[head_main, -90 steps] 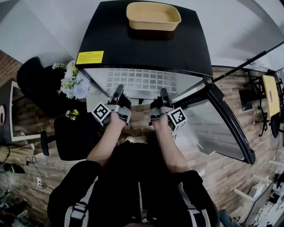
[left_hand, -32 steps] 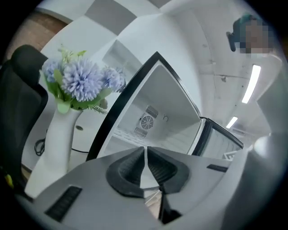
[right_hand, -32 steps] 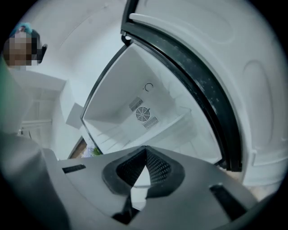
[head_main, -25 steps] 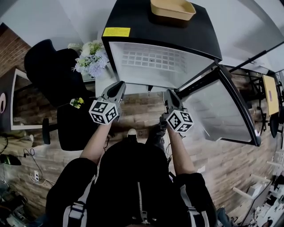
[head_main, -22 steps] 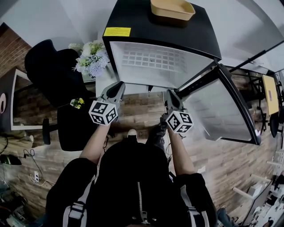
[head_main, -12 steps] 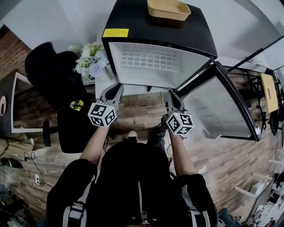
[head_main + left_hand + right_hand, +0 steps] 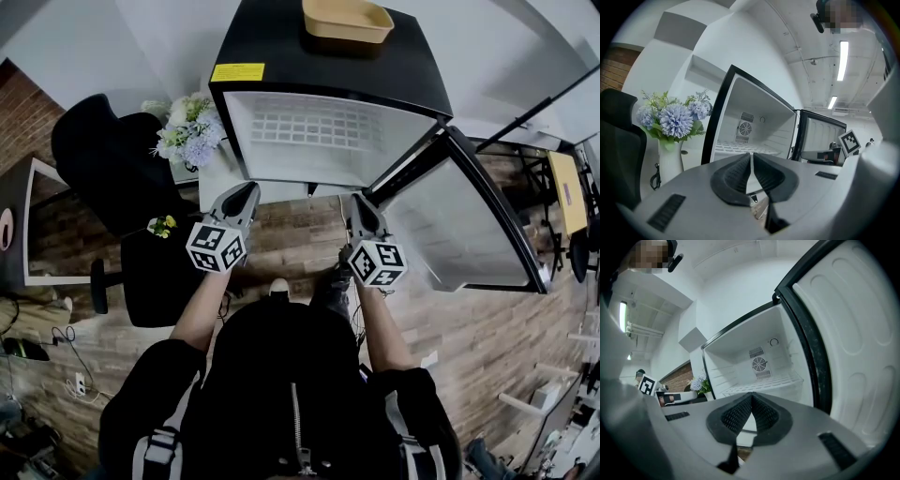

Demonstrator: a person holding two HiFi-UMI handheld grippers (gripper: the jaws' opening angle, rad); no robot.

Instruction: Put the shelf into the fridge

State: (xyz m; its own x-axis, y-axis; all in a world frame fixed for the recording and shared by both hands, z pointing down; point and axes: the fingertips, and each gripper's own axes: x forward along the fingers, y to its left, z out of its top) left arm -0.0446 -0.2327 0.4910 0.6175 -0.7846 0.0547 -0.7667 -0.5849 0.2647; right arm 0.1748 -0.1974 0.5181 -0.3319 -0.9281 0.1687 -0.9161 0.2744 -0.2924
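- The white wire shelf [image 7: 314,131] is lying inside the black mini fridge [image 7: 281,56] at 12 o'clock.
- The fridge door [image 7: 459,225] is standing open toward 3 o'clock.
- The left gripper [image 7: 246,194] and right gripper [image 7: 359,202] are hovering just before the fridge, jaws pressed together on nothing.
- A flower bouquet [image 7: 185,131] is sitting at 10 o'clock.

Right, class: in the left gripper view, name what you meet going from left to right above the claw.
Black chair → flowers in a white vase → open fridge → fridge door → marker cube
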